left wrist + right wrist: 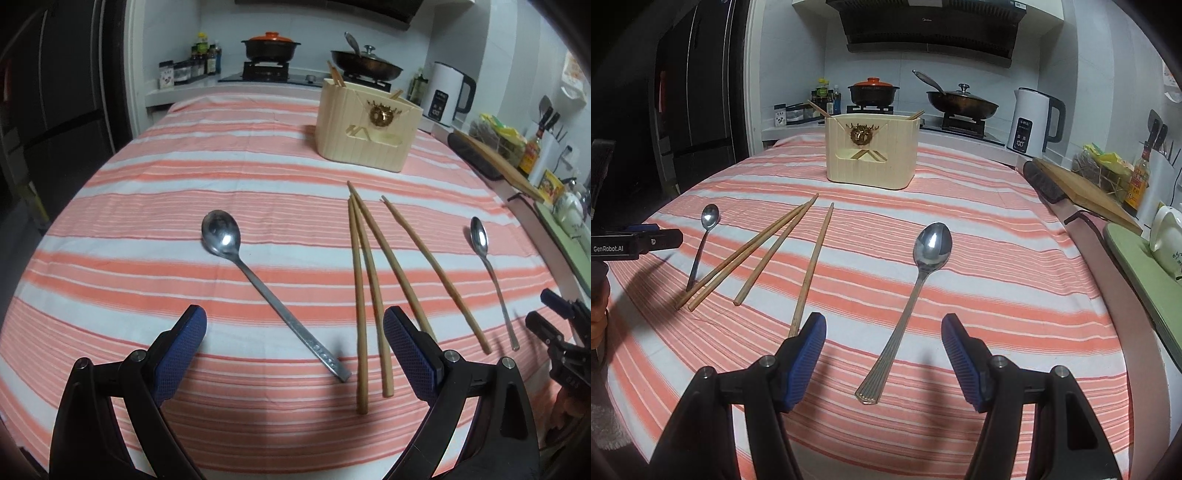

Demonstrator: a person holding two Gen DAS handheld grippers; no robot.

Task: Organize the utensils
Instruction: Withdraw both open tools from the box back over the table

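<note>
Lining up on the ribbed spoon (916,295), I judge it stiff, light and slippery, best pinched low on its flared handle. It lies near the table's (1015,258) front edge, handle end between my right gripper's (884,363) spread, empty fingers. The long spoon (266,284) and four chopsticks (373,295) sit ahead of my left gripper (294,356), also wide open. The holder (873,151) waits toward the far edge.

Left wrist view: right gripper (546,314) cut by frame edge, jaw state unreadable. Right wrist view: left gripper (661,236) mostly off-frame. Chopstick (812,266) near end hidden behind right gripper's left finger. Holder (871,151) interior unseen, only stick tips poke out. Spice jar (781,114) labels too small.
</note>
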